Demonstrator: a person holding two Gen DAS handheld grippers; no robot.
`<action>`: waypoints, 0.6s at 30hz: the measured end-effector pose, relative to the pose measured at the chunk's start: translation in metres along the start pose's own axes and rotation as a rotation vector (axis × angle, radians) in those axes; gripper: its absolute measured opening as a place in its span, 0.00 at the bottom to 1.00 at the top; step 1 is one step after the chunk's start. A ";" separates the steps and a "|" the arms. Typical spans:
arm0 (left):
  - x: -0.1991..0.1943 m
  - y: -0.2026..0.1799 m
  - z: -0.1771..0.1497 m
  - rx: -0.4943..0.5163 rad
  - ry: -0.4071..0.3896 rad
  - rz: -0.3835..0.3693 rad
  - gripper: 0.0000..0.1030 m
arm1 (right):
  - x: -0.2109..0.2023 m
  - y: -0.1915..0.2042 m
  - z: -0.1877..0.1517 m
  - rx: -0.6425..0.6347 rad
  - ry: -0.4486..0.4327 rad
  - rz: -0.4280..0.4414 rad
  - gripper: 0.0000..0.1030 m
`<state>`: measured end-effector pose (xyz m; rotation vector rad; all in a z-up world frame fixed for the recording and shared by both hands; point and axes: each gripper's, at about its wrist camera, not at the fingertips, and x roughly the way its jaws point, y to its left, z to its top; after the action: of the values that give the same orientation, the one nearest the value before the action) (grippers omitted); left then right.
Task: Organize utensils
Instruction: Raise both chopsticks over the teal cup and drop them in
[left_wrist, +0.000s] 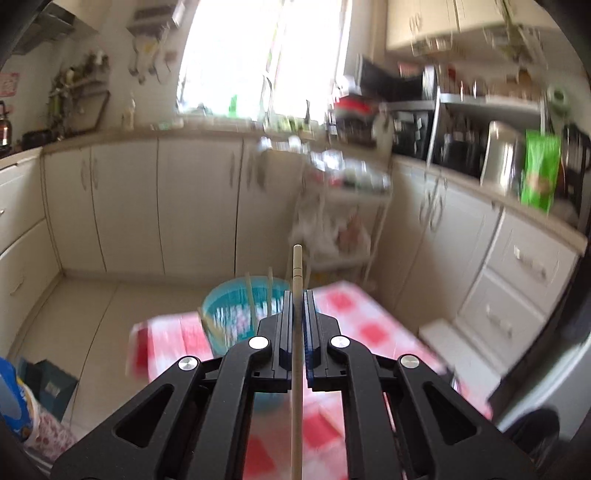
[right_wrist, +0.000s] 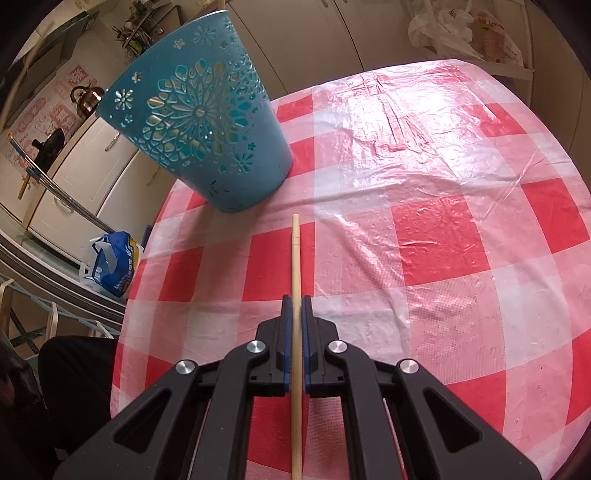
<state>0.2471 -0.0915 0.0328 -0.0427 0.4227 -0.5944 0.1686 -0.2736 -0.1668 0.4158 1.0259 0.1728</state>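
My left gripper (left_wrist: 297, 295) is shut on a pale wooden chopstick (left_wrist: 297, 266) that sticks out past its fingertips, held high above the table. Below and ahead stands a teal perforated basket (left_wrist: 236, 314) with several chopsticks standing in it; the view is blurred. My right gripper (right_wrist: 296, 301) is shut on another wooden chopstick (right_wrist: 295, 254), low over the red-and-white checked tablecloth (right_wrist: 424, 240). The teal basket (right_wrist: 207, 125) stands on the cloth ahead and to the left of that chopstick's tip.
Cream kitchen cabinets (left_wrist: 147, 199) run along the walls, with a cluttered white rack (left_wrist: 343, 206) beyond the table. A blue bag (right_wrist: 114, 264) sits on a ledge to the left of the table. White plastic bags (right_wrist: 461, 29) lie past the table's far edge.
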 end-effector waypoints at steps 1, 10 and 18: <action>0.000 0.001 0.006 -0.006 -0.023 0.003 0.05 | 0.000 -0.001 0.001 0.004 -0.004 0.001 0.05; 0.040 0.011 0.053 -0.088 -0.192 0.032 0.05 | -0.015 -0.009 0.004 0.054 -0.054 0.028 0.05; 0.087 0.023 0.063 -0.135 -0.306 0.112 0.05 | -0.027 -0.010 0.009 0.078 -0.140 0.039 0.05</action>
<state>0.3495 -0.1252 0.0544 -0.2344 0.1661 -0.4394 0.1618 -0.2941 -0.1456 0.5114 0.8890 0.1369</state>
